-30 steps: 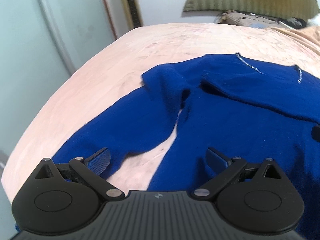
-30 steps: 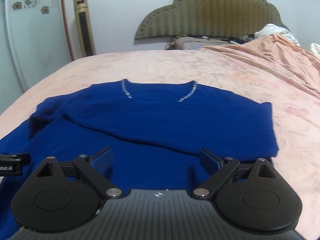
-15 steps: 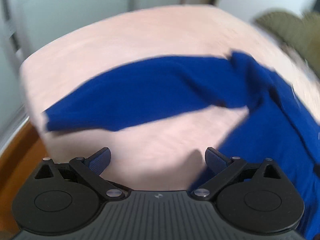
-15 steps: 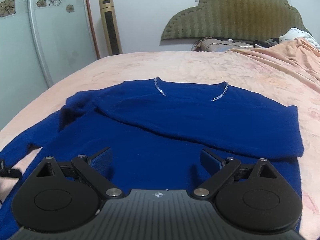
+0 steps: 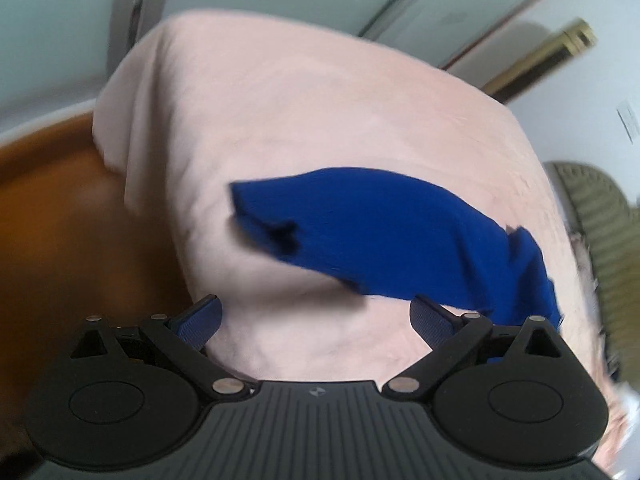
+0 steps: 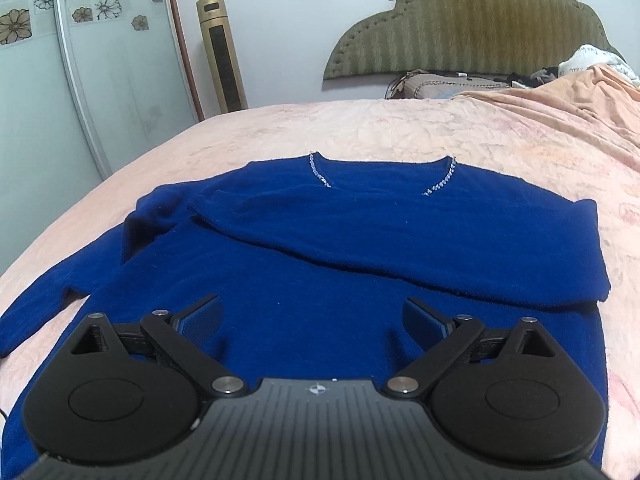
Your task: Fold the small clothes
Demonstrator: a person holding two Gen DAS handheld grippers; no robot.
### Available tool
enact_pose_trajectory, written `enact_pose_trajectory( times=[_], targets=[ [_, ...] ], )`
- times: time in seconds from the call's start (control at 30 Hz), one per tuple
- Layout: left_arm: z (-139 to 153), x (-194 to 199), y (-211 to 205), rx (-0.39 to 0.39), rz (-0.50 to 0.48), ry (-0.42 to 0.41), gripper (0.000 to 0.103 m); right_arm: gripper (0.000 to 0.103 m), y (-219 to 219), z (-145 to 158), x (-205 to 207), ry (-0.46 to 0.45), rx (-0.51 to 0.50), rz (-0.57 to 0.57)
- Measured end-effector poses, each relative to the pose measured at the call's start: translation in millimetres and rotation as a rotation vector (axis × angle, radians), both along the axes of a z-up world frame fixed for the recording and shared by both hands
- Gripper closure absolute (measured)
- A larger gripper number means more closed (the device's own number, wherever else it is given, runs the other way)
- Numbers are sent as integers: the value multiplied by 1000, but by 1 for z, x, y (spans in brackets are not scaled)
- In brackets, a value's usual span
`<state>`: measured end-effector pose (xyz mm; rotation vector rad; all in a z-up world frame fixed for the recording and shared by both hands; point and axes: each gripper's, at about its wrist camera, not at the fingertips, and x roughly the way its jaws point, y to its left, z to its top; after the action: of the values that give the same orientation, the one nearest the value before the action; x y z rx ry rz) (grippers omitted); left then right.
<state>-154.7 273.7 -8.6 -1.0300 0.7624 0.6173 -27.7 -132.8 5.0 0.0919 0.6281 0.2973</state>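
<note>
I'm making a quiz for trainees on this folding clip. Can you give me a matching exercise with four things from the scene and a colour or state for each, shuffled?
Things:
1. sweater
2. bedspread
3. headboard
4. tower fan

Colour or state:
A. gold, standing upright by the wall
B. olive green, padded, with a scalloped top
C. dark blue, laid flat with one sleeve folded across the chest
D. pale pink, covering the bed

Pairs: 1-C, 2-D, 3-B, 4-A
</note>
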Motion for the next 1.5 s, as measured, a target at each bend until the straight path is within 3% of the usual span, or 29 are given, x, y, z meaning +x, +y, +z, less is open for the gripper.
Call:
enact_pose_trajectory(
  times=[0.1,0.27,0.63,0.7,0.9,1.0,1.17,1.23,1.27,1.33,1.37,1.4,1.5],
  targets=[
    [-14,0,17,-84,57,26,32,5,0,-2,2,7,8,3],
    [-19,-5,27,-169,101,33,39,5,2,-6,3,22,15,17],
    [-5,-15,37,-242,56,10,39,4,2,-12,5,41,18,22],
    [-7,-16,39,-281,60,5,34,4,1,-14,5,47,26,21],
    [1,-15,37,-294,-14,24,34,3,-1,-18,4,53,24,25],
    [-1,-14,34,-356,-29,-10,34,2,-3,-21,5,59,38,15],
    [7,-4,34,-318,-31,-76,34,0,-3,-23,4,57,34,21],
    [2,3,37,-264,-12,-47,35,0,-4,-24,4,55,35,20],
    [-1,3,39,-275,4,-52,36,0,-4,-24,4,54,35,20],
    [2,5,38,-251,0,-73,64,0,-4,-24,3,53,36,22],
    [5,9,37,-217,-20,-70,85,0,-5,-24,3,52,39,23],
    [9,11,36,-187,-30,-63,93,0,-6,-24,3,53,43,23],
    [22,17,32,-60,-34,-65,99,0,-7,-24,4,54,45,19]
  ],
)
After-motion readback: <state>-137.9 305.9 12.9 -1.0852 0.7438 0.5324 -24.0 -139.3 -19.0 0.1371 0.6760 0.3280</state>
